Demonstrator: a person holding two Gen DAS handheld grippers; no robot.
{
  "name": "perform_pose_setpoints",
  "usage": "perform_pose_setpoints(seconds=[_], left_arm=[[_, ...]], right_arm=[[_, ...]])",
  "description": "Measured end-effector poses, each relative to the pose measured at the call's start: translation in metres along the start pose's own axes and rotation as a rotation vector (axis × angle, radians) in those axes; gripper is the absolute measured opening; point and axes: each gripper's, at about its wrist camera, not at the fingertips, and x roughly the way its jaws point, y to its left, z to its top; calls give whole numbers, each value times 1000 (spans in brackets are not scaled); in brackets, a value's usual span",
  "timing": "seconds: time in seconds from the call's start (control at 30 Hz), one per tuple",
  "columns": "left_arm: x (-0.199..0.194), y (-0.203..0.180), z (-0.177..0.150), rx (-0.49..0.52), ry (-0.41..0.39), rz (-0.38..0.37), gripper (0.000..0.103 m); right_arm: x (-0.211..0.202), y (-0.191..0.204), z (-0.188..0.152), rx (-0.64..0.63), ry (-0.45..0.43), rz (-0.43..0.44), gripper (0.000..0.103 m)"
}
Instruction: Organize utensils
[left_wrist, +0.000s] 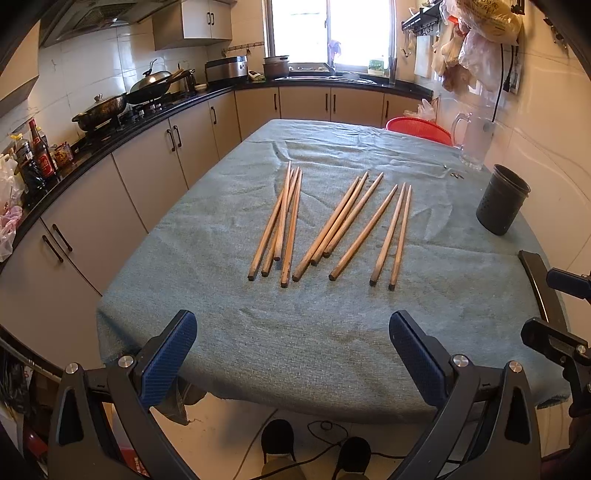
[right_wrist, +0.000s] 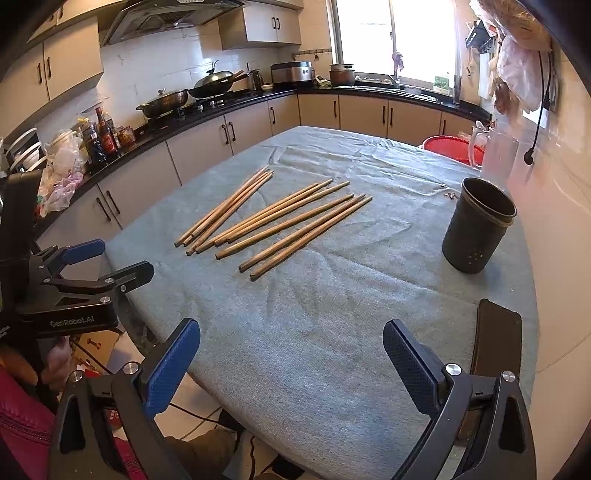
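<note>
— While both tongs are held spread wide and empty at the near edge of the desk (right_wrist: 332, 350), where are the chopsticks (left_wrist: 332, 225) found?

— They are laid loose on the grey cloth left of the dark holder (right_wrist: 476, 229), well apart from it, roughly ten in small bunches.

— How is their long axis set?

— From the left tongs (left_wrist: 291, 354) it is seen running almost straight away, butt ends nearest. From the right tongs (right_wrist: 291, 365) it is seen slanting up and to the right.

— Which tongs are judged better placed?

— The holder is nearer the right tongs; the leftmost bunch is nearer the left. Nothing is gripped yet.
</note>
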Motion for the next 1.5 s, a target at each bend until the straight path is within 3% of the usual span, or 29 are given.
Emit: perform_pose_setpoints(seconds=[0.83, 1.33, 1.5], left_arm=[[9, -17, -8, 25, 60, -4, 103], [12, -18, 18, 94, 38, 3, 103], [21, -4, 34, 88, 28, 8, 103]], right_arm=[[6, -17, -12, 40, 40, 14, 101], [9, -25, 2, 93, 11, 3, 101], [14, -39, 13, 172, 16, -45, 101]])
